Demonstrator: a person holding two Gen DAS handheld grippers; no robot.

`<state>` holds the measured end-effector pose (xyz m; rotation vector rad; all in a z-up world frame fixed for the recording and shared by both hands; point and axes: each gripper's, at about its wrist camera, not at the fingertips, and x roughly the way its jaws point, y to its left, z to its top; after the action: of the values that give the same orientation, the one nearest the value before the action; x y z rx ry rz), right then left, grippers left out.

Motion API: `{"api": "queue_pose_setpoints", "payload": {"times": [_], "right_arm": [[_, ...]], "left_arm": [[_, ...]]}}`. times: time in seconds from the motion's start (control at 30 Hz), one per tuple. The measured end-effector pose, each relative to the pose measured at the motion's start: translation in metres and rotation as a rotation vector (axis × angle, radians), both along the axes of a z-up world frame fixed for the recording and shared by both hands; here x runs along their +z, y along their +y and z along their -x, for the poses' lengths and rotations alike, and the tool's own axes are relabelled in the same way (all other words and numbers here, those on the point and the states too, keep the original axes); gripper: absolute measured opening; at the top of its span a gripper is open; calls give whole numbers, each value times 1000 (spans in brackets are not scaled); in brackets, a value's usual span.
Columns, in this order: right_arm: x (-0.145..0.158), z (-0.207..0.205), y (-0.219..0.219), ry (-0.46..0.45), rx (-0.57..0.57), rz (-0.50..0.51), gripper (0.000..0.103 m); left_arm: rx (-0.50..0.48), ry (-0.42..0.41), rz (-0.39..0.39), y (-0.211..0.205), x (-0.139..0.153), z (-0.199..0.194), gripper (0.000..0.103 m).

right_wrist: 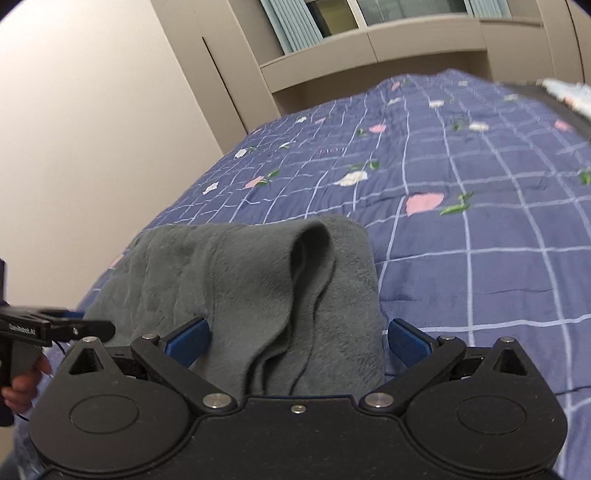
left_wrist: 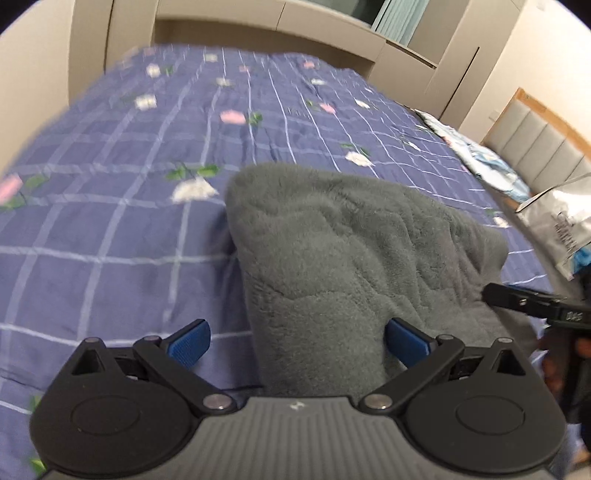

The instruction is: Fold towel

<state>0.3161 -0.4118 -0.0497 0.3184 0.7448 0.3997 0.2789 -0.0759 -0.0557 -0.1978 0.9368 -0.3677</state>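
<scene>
Both pairs of jaws stand wide apart, each framing part of the one grey towel [left_wrist: 354, 266] without pinching it. On the left gripper [left_wrist: 298, 341], the two blue pads [left_wrist: 190, 341] are spread: the right-hand pad lies against the towel's edge, while the other is over bare bedspread [left_wrist: 110, 229]. On the right gripper [right_wrist: 297, 341], two blue pads [right_wrist: 406, 341] are likewise spread with the bunched cloth running between them; whether either pad presses the fabric cannot be told. The towel is plush and dark grey, heaped in soft folds on the bed, near the edge closest to the cameras; in the right wrist view a raised loop of cloth stands up along its middle with several layered edges falling toward the gripper. The bedspread is blue with a pale grid and pink and white flowers. In the left wrist view the right gripper's black tip sits at the towel's right side; in the right wrist view the left gripper shows at the towel's left side, with a hand [right_wrist: 20, 387] on its grip. At the bed's far right corner lie one patterned pillow [left_wrist: 480, 155] and one silvery bag [left_wrist: 557, 225]. Beige cupboards [left_wrist: 258, 22] line the wall behind.
</scene>
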Motion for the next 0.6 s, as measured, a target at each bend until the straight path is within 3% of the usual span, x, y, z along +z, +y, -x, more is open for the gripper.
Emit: {"api": "queue_pose_setpoints", "payload": {"times": [0.2,0.6], "right_arm": [[-19,-13,-8,56,38,-122,103],[-16,-11,14,58,-20,-43,103]], "left_arm": [[27,91,99,2,-21,-13,103],[31,112,83,-10,-27,-22,103]]}}
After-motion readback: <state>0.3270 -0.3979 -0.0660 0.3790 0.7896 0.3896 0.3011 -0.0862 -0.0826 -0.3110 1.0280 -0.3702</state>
